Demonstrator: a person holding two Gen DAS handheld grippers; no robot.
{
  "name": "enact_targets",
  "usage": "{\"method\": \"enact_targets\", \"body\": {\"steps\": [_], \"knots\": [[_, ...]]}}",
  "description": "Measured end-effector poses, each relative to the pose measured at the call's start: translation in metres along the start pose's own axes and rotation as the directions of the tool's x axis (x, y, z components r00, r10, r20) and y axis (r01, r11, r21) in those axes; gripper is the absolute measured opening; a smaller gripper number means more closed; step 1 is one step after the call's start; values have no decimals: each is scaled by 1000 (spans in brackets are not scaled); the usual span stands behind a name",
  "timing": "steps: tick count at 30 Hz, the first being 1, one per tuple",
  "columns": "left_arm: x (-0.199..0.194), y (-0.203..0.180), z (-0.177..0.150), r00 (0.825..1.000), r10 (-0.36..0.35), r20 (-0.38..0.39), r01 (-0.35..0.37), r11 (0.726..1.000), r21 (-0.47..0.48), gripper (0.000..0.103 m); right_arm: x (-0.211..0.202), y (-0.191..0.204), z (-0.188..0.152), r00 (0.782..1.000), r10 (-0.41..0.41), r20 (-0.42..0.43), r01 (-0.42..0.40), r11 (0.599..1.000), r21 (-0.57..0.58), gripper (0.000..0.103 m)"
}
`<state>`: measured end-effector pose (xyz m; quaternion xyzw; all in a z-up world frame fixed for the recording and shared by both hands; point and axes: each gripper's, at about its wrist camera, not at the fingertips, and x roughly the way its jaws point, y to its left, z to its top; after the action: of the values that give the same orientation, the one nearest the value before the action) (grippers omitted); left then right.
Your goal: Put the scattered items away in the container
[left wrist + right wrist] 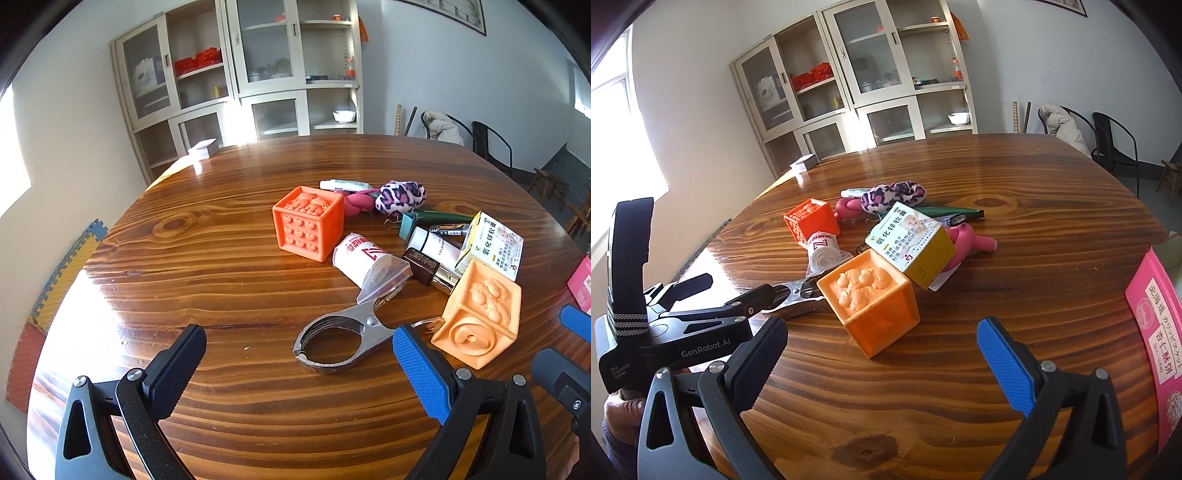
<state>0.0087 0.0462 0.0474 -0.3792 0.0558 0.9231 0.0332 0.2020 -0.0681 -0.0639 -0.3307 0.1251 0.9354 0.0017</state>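
Observation:
Scattered items lie on a round wooden table [221, 266]. A large metal clip [340, 336] lies between my open left gripper's [299, 347] fingers, just ahead of them. A pale orange embossed cube [480, 317] stands right of the blue finger; in the right wrist view the cube [870, 299] sits just ahead of my open, empty right gripper [882, 339]. A darker orange cube [308, 221], a white tube [364, 258], a yellow-and-white medicine box [910, 240], a leopard plush [894, 194] and pink toys [964, 240] lie behind. The pink container [1156, 328] stands at the right edge.
Pens, a green tube [945, 212] and a brown bottle [423, 264] lie in the pile. A stack of cards [203, 147] sits at the far table edge. Cabinets [243, 74] stand behind, chairs [491, 144] at the right. The left gripper body [676, 332] shows in the right view.

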Motion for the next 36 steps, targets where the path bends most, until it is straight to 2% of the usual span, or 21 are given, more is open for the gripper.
{"method": "enact_targets", "body": {"steps": [5, 11, 13, 18, 36], "knots": [[-2, 5, 0, 1000, 4, 4, -4, 1000, -22, 102, 0, 5, 8, 1000, -16, 2, 16, 1000, -23, 103], [-4, 1, -1, 998, 64, 23, -64, 998, 6, 102, 0, 4, 15, 995, -61, 75, 64, 998, -29, 103], [-2, -2, -1, 998, 67, 20, -68, 998, 19, 103, 7, 3, 13, 996, -69, 49, 70, 997, -30, 103], [4, -6, -3, 999, 45, -5, -45, 999, 30, 102, 21, -3, 5, 999, -38, -23, 38, 999, -17, 103], [18, -4, -6, 999, -16, -50, 16, 1000, -1, 103, 21, 4, -2, 999, -30, -33, 28, 998, -51, 103]]}}
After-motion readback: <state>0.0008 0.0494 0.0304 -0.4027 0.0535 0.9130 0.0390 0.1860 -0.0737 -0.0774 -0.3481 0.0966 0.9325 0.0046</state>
